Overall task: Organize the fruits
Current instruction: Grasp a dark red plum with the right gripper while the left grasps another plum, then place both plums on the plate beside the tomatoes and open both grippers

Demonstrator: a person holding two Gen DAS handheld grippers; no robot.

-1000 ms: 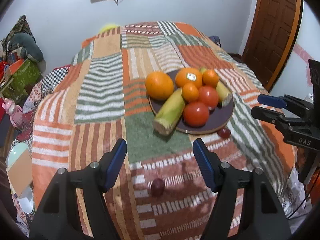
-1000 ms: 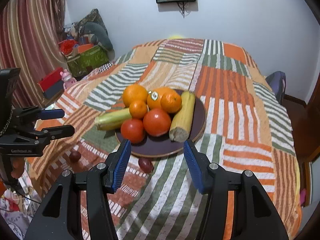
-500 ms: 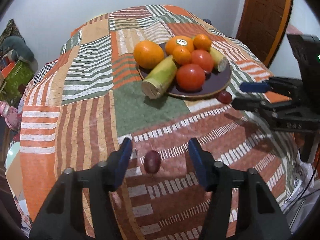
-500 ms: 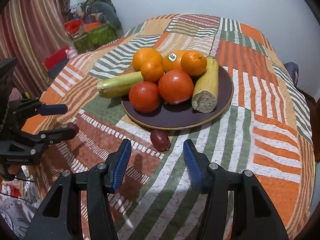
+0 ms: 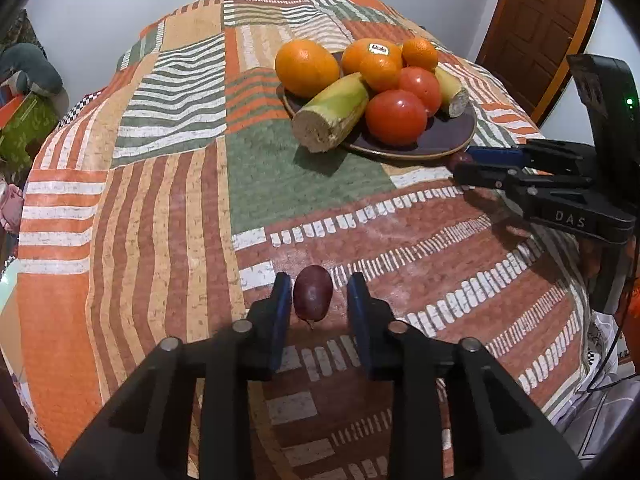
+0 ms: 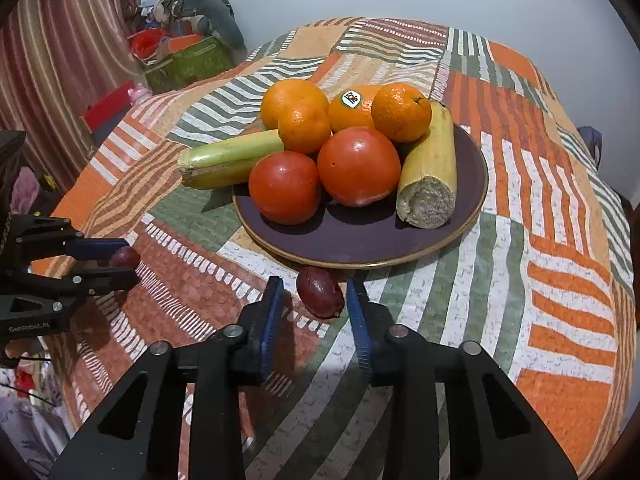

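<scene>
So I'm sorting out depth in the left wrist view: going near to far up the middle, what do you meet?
Left gripper → dark red fruit between its fingers → green patch of the cloth → cut corn cob → big orange.

I see a patchwork cloth [image 6: 520, 208] striped orange, green, white and brown, a dark purple plate [image 6: 360, 240], red tomatoes [image 6: 358, 166], orange oranges [image 6: 294, 98], maroon fruit [image 6: 320, 292], blue gripper pads [image 6: 272, 312].

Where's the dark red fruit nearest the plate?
In the right wrist view, the small dark red fruit lies on the patchwork cloth, just off the purple plate's near rim, between the open right gripper's fingers.
</scene>
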